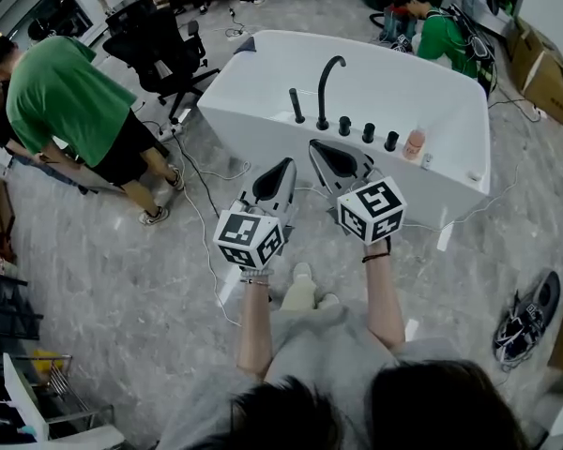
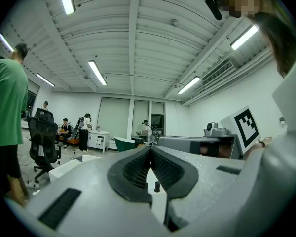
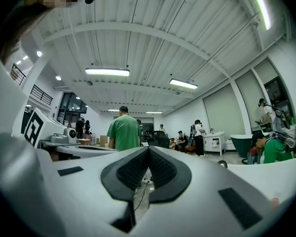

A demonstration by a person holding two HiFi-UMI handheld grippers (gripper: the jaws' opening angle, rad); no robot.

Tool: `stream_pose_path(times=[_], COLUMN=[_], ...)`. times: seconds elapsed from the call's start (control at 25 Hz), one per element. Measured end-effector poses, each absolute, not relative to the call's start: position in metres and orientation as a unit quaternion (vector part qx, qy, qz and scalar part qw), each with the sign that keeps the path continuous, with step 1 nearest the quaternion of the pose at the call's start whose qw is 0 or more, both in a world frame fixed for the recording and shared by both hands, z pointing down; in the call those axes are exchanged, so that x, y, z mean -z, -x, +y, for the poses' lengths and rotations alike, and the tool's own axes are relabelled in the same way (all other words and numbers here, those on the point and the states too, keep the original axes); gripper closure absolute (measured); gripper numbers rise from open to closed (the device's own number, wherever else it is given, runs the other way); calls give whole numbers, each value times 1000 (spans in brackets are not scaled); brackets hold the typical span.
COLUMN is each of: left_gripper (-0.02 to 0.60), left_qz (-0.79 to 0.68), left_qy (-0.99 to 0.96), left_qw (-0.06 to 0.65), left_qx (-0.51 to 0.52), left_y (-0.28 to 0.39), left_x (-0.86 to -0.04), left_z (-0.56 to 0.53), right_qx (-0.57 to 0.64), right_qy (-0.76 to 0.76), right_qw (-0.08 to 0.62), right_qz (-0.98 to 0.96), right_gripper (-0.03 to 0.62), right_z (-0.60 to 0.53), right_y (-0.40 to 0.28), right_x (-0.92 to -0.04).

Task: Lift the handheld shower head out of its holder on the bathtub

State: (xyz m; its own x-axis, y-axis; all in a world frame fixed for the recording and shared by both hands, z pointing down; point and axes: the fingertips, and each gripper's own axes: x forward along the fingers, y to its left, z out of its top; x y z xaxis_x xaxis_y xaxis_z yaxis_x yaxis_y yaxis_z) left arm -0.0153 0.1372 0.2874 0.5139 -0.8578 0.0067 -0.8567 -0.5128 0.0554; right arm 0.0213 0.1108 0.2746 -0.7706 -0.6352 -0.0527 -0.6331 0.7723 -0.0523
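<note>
A white bathtub (image 1: 263, 73) stands ahead of me on the grey floor. On its near deck a slim black handheld shower head (image 1: 296, 106) stands upright in its holder, left of the curved black faucet (image 1: 327, 82) and three black knobs (image 1: 368, 132). My left gripper (image 1: 282, 166) hovers level just short of the tub's near wall, jaws shut and empty. My right gripper (image 1: 318, 146) is beside it, slightly further forward, also shut on nothing. In the left gripper view the pads (image 2: 138, 169) meet at the tip (image 2: 149, 149). In the right gripper view the jaws (image 3: 148, 150) are closed too.
A person in a green shirt (image 1: 61, 97) bends over at the left beside a black office chair (image 1: 155, 40). Cables (image 1: 202, 181) trail along the floor near the tub. A pinkish bottle (image 1: 414, 143) sits on the deck's right end. Shoes (image 1: 525, 317) lie at the right.
</note>
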Motion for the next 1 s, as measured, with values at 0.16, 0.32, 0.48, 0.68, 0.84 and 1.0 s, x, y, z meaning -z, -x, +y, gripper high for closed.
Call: stream_pose_path(times=[0.16, 0.32, 0.48, 0.68, 0.84, 1.0], left_gripper=[577, 577, 577, 577, 577, 577], left_qz=[-489, -488, -485, -479, -473, -468], left_qy=[-872, -872, -874, -877, -880, -883], left_qw=[32, 33, 34, 32, 35, 39], left_qx=[18, 13, 13, 6, 6, 4], left_y=[24, 27, 35, 41, 48, 56], left_x=[-292, -296, -296, -299, -299, -303], left_z=[124, 110, 89, 60, 34, 13], right_qx=[21, 21, 21, 20, 23, 29], right_qy=[328, 325, 325, 330, 334, 338], right_qw=[36, 33, 30, 31, 29, 25], right_qz=[944, 945, 945, 943, 942, 940], right_gripper=[593, 592, 593, 592, 593, 593], right_z=[98, 86, 67, 40, 15, -7], right_y=[-10, -6, 3, 9, 15, 21], right_x=[-278, -280, -281, -282, -283, -287])
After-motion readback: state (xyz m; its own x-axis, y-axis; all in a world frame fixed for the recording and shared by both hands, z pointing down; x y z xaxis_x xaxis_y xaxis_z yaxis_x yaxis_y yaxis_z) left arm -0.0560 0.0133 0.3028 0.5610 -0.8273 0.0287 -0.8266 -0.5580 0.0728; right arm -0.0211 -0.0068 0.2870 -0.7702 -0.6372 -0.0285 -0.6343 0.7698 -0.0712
